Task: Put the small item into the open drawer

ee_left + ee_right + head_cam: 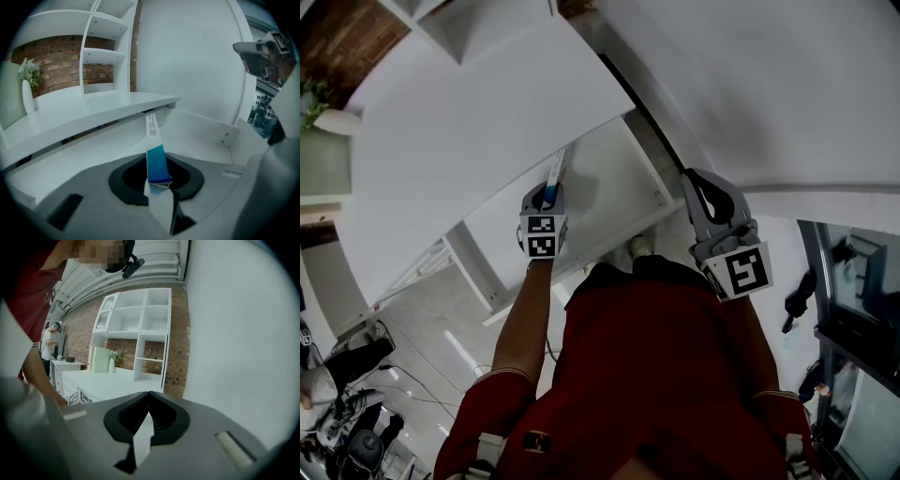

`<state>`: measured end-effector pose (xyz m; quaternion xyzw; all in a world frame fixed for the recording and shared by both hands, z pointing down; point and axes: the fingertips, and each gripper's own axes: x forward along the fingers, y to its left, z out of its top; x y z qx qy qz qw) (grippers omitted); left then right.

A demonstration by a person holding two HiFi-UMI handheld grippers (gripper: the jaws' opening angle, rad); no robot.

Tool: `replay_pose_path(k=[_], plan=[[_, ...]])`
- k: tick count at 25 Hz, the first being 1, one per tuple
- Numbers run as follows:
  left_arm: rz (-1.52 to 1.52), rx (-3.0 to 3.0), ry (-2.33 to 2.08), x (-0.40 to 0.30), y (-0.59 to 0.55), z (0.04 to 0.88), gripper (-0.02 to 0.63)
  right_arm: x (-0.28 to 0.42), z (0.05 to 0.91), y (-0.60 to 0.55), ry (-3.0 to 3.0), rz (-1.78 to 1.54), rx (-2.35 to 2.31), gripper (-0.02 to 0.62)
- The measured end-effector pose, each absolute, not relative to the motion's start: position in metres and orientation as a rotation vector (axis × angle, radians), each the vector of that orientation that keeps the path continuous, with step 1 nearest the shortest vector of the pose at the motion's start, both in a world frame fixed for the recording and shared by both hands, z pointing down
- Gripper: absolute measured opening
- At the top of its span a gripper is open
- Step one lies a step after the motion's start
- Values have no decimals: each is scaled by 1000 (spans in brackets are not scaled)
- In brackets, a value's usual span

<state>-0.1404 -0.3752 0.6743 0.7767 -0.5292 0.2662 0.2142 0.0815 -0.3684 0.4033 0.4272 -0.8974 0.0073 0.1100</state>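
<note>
Under the tabletop's (469, 122) front edge the drawer (614, 183) stands pulled out, and my left gripper (546, 199) is over it with the small item (557, 172), a thin blue-and-white strip, pinched by its lower end. In the left gripper view the jaws are closed on the blue end of the strip (153, 136), and its white printed end points up toward the tabletop's (93, 105) front edge, with the bare white drawer floor (206, 136) beyond it.

I'd judge the task well along: the drawer is open, the item is picked up and carried to the drawer. What's left is to lower it and let go, since the strip is not yet lying on the drawer floor.

My left forearm reaches straight out from the red sleeve, the gripper pointing away from the body into the drawer. The right gripper (705, 202) sits near the drawer's right side, apart from the item. Its jaws (149, 399) are pressed together with nothing between them, and it looks idle.
</note>
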Motion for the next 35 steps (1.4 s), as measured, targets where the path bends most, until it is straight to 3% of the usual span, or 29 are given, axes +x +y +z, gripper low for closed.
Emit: replay_pose_path(k=[9, 15, 21, 27, 35], plan=[[741, 2116, -1521, -145, -392, 677, 78, 88, 406, -371, -2643, 39, 1264, 12], [726, 2119, -1511, -141, -391, 675, 192, 95, 411, -373, -2617, 67, 1263, 12], [691, 2135, -1553, -139, -387, 654, 241, 96, 415, -374, -2649, 81, 1230, 11], [557, 2160, -1660, -141, -370, 601, 232, 72, 413, -372, -2751, 96, 1123, 12], [276, 2264, -1781, -128, -342, 498, 128, 38, 408, -354, -2879, 121, 945, 12]])
